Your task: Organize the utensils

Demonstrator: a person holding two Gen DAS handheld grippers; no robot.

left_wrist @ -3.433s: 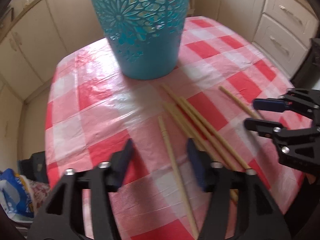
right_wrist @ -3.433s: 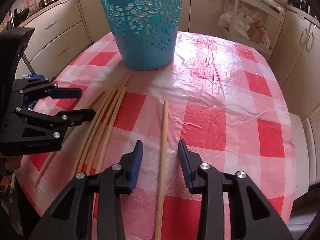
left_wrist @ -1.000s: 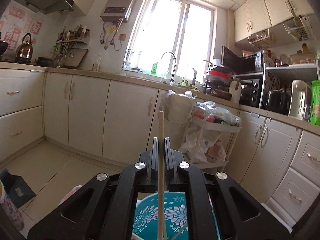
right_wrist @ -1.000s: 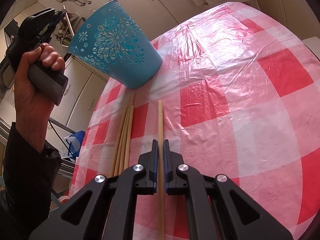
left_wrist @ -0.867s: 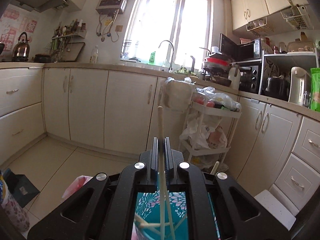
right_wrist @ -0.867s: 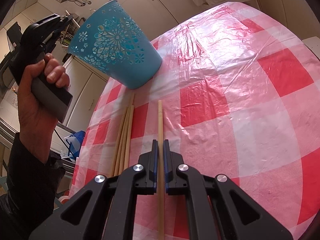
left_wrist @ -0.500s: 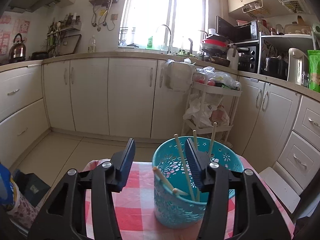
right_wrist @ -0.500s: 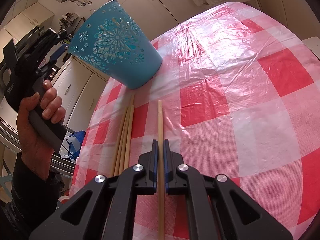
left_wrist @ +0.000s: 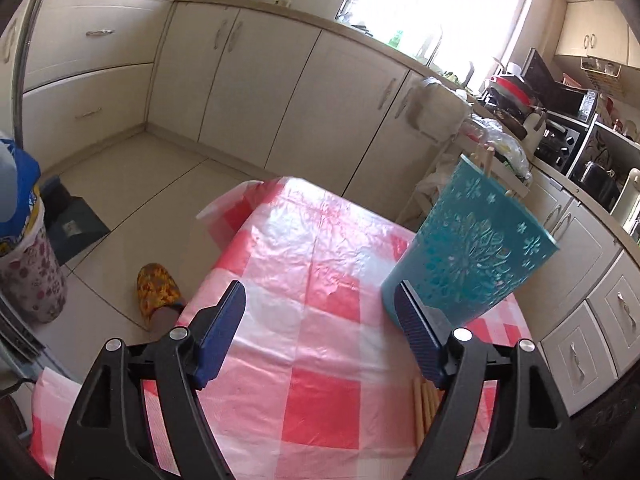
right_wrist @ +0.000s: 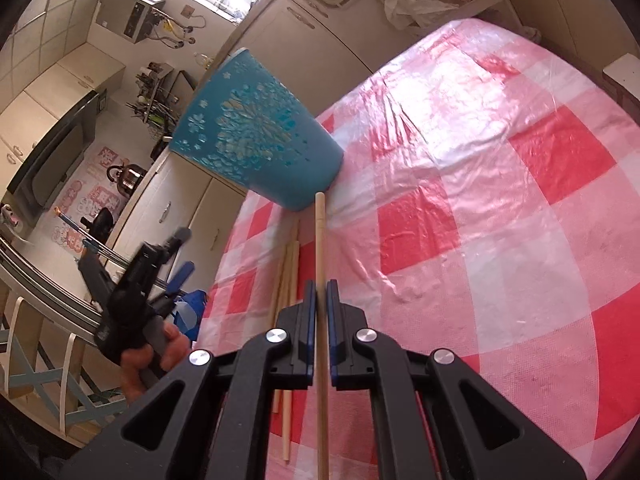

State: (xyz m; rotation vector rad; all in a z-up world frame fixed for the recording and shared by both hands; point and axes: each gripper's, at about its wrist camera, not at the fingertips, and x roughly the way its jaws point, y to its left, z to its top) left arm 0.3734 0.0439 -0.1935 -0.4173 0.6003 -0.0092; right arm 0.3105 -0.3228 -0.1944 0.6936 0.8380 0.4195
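Note:
A teal cut-out basket (left_wrist: 472, 256) stands on the red-and-white checked table (left_wrist: 320, 408), with chopstick ends (left_wrist: 488, 158) poking above its rim. My left gripper (left_wrist: 320, 332) hovers over the table to the left of the basket; its jaws are opening and nothing is between them. Loose chopsticks (left_wrist: 424, 404) lie by its right finger. In the right wrist view my right gripper (right_wrist: 320, 312) is shut on one chopstick (right_wrist: 319, 240), whose far tip reaches the basket (right_wrist: 260, 152). More chopsticks (right_wrist: 288, 280) lie just left of it. A hand holds the left gripper (right_wrist: 182, 254) beyond the table's left edge.
Cream kitchen cabinets (left_wrist: 256, 80) line the walls beyond the table. On the floor to the left are a foot in a yellow slipper (left_wrist: 156, 288) and a floral bin (left_wrist: 28, 272). A wooden chair frame (right_wrist: 48, 360) stands left of the table.
The left gripper let its chopstick drop into the basket, opened wide, then swung down and to the left of it. The right gripper stays shut on its chopstick and has tilted slightly.

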